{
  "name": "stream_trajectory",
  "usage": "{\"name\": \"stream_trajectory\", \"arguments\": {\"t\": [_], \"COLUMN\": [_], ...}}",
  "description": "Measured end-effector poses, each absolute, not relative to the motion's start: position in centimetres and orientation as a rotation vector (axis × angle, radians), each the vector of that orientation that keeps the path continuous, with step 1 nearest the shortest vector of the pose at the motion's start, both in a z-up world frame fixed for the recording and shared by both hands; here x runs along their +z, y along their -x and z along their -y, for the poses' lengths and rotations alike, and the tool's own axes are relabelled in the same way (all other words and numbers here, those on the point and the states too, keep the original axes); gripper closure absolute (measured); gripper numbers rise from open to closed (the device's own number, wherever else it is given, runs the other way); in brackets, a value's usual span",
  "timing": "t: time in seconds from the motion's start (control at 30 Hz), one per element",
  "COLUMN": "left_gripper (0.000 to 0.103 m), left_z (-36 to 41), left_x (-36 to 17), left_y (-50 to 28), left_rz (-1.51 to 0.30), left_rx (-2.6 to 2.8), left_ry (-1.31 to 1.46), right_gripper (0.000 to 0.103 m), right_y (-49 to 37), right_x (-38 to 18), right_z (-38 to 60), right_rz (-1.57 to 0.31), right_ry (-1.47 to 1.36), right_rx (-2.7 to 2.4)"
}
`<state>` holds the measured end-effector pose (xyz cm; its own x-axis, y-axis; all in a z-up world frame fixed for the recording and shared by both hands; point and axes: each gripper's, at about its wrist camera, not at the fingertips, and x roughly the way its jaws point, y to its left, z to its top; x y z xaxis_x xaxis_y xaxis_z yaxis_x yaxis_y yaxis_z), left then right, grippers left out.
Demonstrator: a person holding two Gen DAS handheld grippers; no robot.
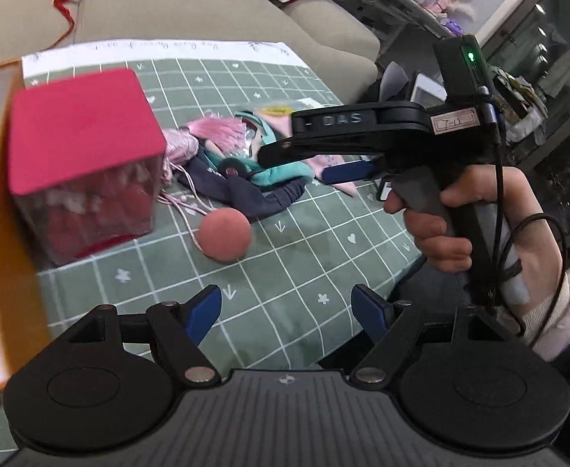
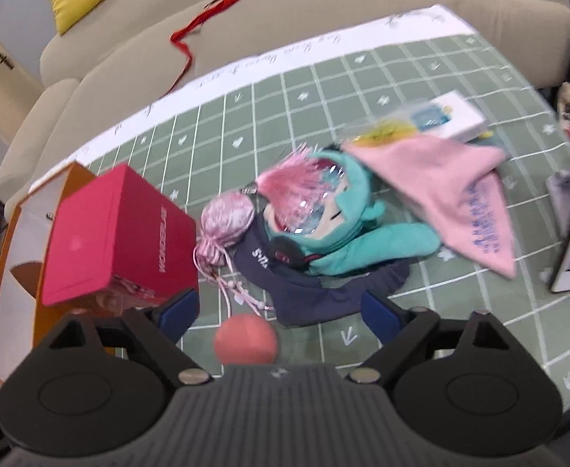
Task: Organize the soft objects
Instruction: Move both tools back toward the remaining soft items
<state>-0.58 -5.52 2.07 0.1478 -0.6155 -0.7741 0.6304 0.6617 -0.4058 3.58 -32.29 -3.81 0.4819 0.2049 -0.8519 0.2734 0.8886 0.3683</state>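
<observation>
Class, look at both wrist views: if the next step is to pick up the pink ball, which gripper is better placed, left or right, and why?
Probably the right. The pink ball lies just ahead, between the open fingers of the right gripper. The left gripper, also open, has bare green cloth before it, and the ball sits farther off to one side.

red box [image 1: 82,148]: blurred | pink cloth [image 2: 460,194]: print unreadable

Your left wrist view looks steeply down, close beside the red box [image 1: 86,144]. Your right view looks down from nearer the sofa-facing edge; both share that box.
</observation>
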Motion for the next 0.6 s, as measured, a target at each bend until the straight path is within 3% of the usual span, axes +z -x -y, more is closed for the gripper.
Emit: {"name": "stream_trajectory", "arguments": {"t": [0.13,0.47,0.6], "left_gripper": [0.014,0.014,0.014], "left_z": [7.5,11.1,11.7], "left_x": [-0.2,-4.2,-5.3], "left_y": [0.8,0.6,0.0], "left_rz": [-1.096,-0.97,-0.956], "left_rx": [-0.85,-0.784,-0.771], "left_ry": [-0.015,-0.17,-0.186], "right_gripper": [0.034,0.047,0.063], "right_y": [-4.1,-4.0,-4.3], "right_x": [-6.4,-9.4,-9.9], "right_z": [32.9,35.6,35.2], "right_rz": [-1.11,-1.1,-1.094], "right_ry": [-0.544,-0.55,-0.49], "right_rx": [-0.094,-0.208,-0.209]}}
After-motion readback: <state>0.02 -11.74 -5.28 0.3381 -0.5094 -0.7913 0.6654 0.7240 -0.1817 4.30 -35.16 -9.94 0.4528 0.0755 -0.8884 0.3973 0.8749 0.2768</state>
